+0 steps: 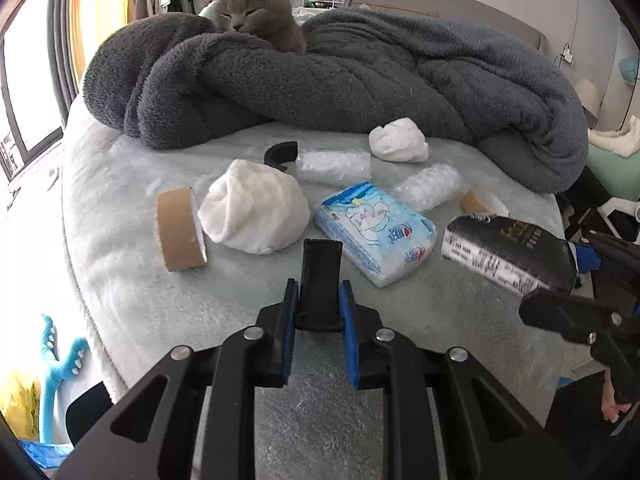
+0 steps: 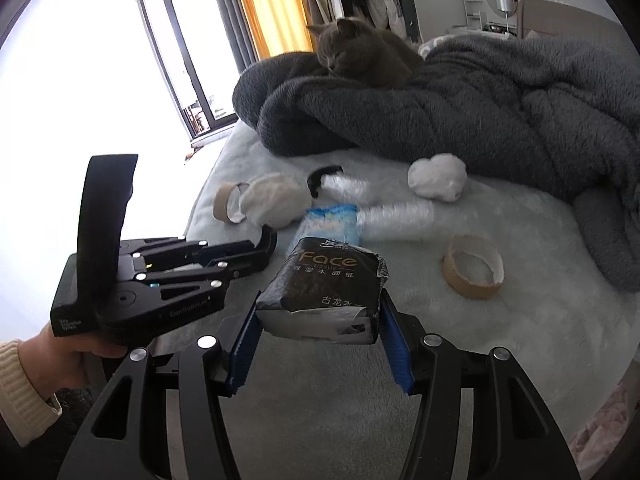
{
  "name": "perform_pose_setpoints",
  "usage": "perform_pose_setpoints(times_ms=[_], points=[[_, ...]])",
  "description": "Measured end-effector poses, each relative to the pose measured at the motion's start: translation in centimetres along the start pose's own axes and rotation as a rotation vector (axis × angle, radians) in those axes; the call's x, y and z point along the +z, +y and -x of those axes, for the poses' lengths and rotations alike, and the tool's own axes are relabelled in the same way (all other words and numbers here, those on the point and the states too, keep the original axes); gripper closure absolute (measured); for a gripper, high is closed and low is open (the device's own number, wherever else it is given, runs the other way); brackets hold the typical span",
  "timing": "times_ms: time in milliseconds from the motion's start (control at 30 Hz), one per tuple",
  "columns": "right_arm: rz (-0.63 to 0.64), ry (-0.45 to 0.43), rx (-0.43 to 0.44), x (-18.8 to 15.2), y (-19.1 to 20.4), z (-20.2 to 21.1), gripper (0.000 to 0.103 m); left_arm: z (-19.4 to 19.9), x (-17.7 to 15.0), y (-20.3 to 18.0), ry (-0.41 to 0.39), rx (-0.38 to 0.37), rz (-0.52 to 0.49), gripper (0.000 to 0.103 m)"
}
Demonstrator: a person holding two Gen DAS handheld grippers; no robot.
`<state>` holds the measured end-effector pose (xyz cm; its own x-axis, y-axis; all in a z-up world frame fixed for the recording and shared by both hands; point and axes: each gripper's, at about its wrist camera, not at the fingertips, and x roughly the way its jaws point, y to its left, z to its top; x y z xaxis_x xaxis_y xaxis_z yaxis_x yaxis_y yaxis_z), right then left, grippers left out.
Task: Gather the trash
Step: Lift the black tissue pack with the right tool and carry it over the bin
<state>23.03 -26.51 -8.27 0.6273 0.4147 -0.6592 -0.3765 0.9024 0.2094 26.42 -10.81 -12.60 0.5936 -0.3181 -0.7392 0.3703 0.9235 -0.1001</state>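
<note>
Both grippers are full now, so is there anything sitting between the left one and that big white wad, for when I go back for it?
Nothing visible. The left gripper is shut on a black curved piece; the white wad lies just beyond it on bare bedcover. The tape roll is beside the wad, the blue tissue pack on its other side.

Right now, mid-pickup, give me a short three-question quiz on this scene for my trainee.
1. True or false: the right gripper grips the black tissue pack.
2. What lies on the grey blanket? A) a cat B) a tape roll C) a blue tissue pack
3. What is clamped in the left gripper?

Key: 1 true. 2 A. 3 a black curved piece.
</note>
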Motion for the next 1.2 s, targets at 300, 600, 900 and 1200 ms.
perform_pose_setpoints(times_ms=[300, 600, 900, 1200], points=[[0.028, -0.014, 0.012, 1.3, 2.6, -0.7, 0.047, 2.8, -0.3, 1.7, -0.040, 0.000, 0.041, 0.081], [0.071, -0.033, 0.064, 3.0, 6.8, -2.1, 0.047, 5.7, -1.4, 5.5, -0.080, 0.052, 0.097, 0.081], [0.127, -0.026, 0.124, 4.2, 11.8, -4.0, 0.047, 7.0, -4.0, 9.9, -0.048, 0.092, 0.158, 0.081], [0.162, 0.010, 0.165, 4.5, 15.6, -6.3, 0.047, 7.0, -6.7, 13.7, 0.019, 0.137, 0.220, 0.081]])
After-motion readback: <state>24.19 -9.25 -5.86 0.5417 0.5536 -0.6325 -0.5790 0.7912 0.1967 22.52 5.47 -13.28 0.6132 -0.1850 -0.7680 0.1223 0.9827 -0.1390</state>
